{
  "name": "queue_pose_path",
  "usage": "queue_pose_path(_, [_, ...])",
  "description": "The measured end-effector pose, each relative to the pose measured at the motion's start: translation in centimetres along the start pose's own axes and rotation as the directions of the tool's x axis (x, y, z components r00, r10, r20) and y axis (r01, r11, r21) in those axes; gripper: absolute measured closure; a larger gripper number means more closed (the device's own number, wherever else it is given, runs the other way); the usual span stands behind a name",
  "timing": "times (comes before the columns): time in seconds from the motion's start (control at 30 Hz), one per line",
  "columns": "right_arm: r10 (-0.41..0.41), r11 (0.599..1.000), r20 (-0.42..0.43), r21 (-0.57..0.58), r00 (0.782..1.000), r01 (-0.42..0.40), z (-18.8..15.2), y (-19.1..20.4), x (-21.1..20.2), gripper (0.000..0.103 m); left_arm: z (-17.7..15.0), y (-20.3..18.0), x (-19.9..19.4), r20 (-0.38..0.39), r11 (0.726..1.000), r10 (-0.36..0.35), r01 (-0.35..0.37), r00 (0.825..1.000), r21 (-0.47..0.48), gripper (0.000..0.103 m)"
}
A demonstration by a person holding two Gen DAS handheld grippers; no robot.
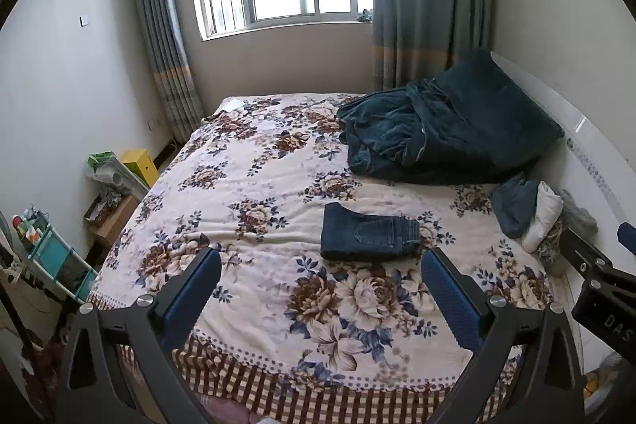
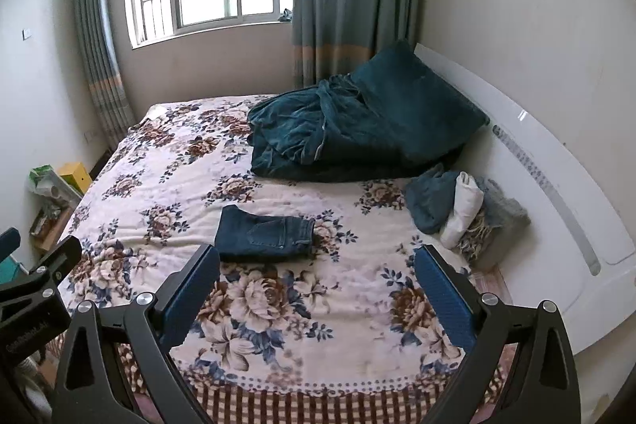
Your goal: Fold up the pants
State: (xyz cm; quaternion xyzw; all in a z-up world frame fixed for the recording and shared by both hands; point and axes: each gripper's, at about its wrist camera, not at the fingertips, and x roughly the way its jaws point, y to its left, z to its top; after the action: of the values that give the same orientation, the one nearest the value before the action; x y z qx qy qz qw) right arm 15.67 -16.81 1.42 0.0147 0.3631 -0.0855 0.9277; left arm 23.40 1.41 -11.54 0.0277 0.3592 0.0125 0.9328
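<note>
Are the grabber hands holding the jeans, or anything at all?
Nothing is held. The left gripper and right gripper are both wide open above the bed, and the jeans lie folded on it, apart from both.

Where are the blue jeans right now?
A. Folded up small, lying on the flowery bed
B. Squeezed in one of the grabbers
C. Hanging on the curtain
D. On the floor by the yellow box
A: the jeans lie folded in a neat rectangle on the flowery bedspread, and both the left gripper and the right gripper are open and empty, held back from them.
</note>
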Motion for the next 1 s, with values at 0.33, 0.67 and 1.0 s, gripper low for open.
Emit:
queue_pose_path(0.33, [-0.002, 1.0, -0.021, -0.007, 1.0, 0.002, -0.1, 0.4, 2.4, 0.003, 0.3, -0.2, 1.7, -0.015, 1.0, 0.003, -0.003, 1.0, -0.002, 0.0])
queue_pose_path(0.67, [0.007, 1.0, -0.026, -0.012, 1.0, -0.007, -0.4, 1.2, 3.3, 0.003, -0.2, 0.7, 2.7, -0.022, 1.0, 0.012, -0.012, 1.0, -0.019, 0.0])
queue_pose_path(1.0, [0.024, 0.999, -0.021, -0.023, 0.999, -0.024, -0.6, 1.6, 3.7, 0.003, -0.3, 1.1, 2.9, -0.026, 1.0, 0.016, -0.016, 1.0, -0.025, 0.0])
